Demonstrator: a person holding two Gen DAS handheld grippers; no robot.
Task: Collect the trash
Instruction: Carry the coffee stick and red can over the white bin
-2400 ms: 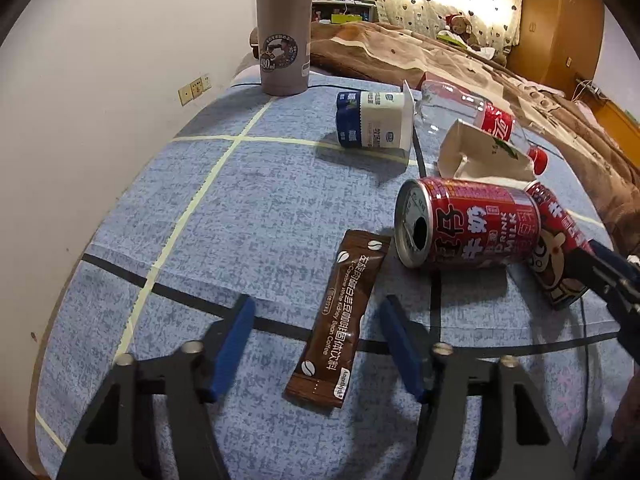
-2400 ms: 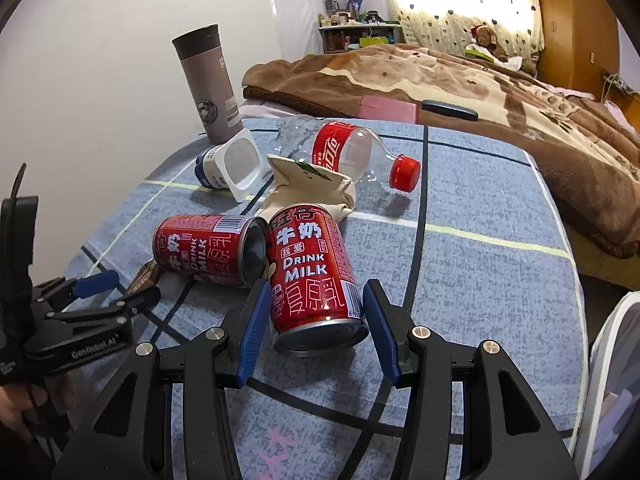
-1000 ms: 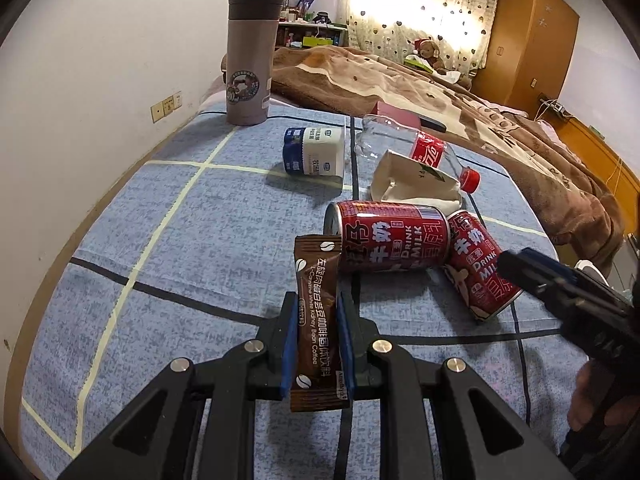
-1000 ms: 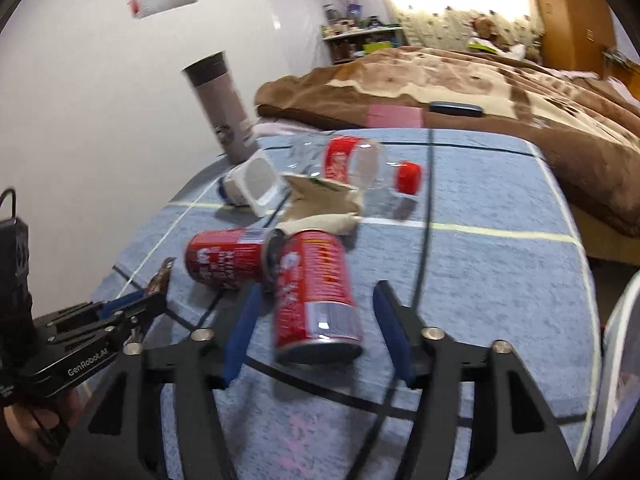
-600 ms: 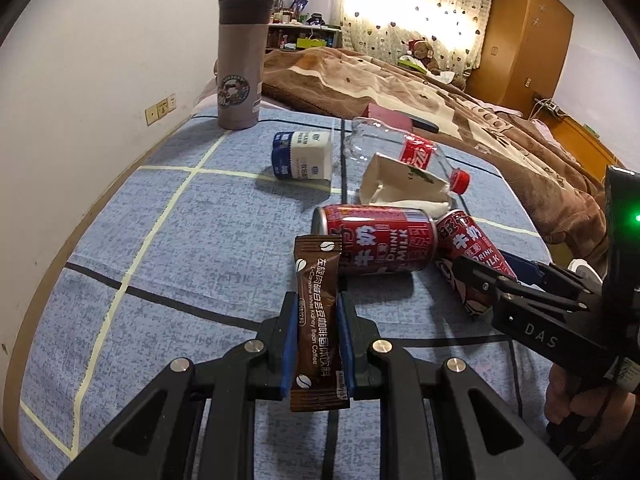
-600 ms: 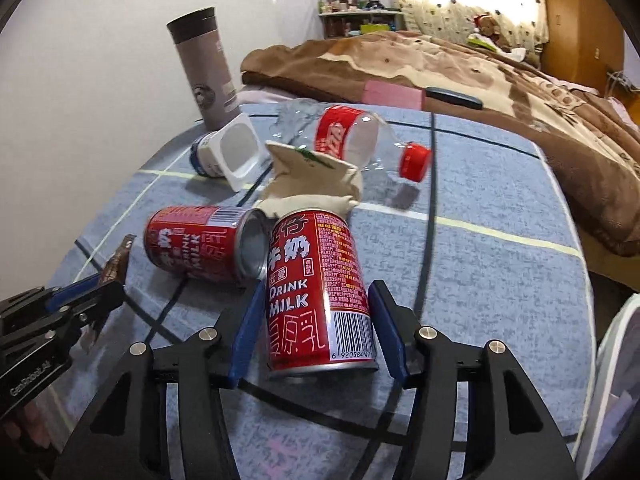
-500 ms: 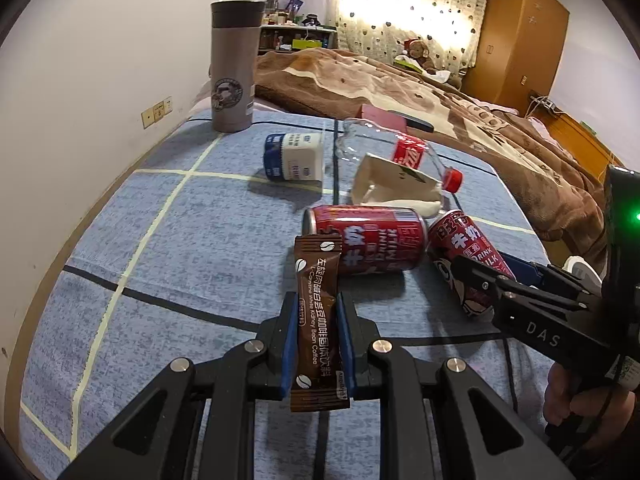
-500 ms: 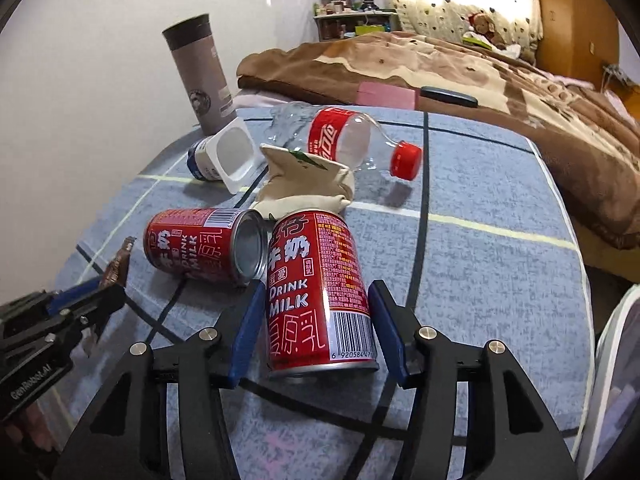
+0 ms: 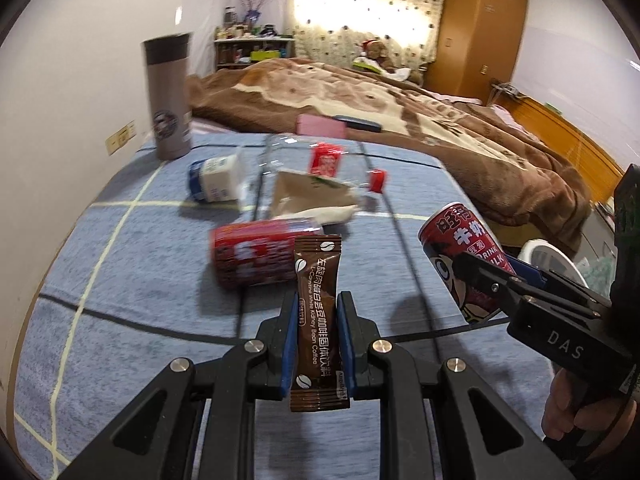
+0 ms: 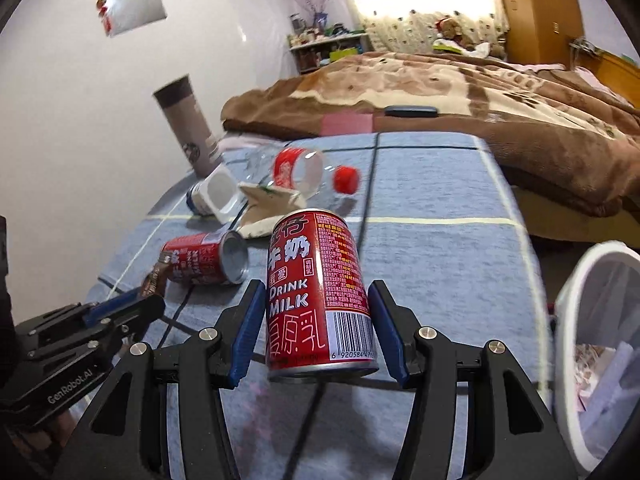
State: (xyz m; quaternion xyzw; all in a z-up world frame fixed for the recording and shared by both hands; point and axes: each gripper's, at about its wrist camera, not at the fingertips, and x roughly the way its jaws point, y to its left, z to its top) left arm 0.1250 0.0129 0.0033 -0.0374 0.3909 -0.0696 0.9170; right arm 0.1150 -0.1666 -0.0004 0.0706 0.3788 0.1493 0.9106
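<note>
Honestly the right gripper (image 10: 318, 332) had clamped the milk can (image 10: 318, 292) low, so it could've tipped before the bin (image 10: 592, 320) at 3 o'clock; left gripper (image 9: 318, 344) pinched the coffee sachet (image 9: 318, 320)

I have a brown coffee sachet (image 9: 318, 320) upright and a red milk can (image 10: 320, 292) lifted off the bed. A second red can (image 10: 204, 260), a yogurt cup (image 10: 214, 196), a crumpled carton (image 10: 272, 208) and a clear bottle (image 10: 304, 172) lie behind.
</note>
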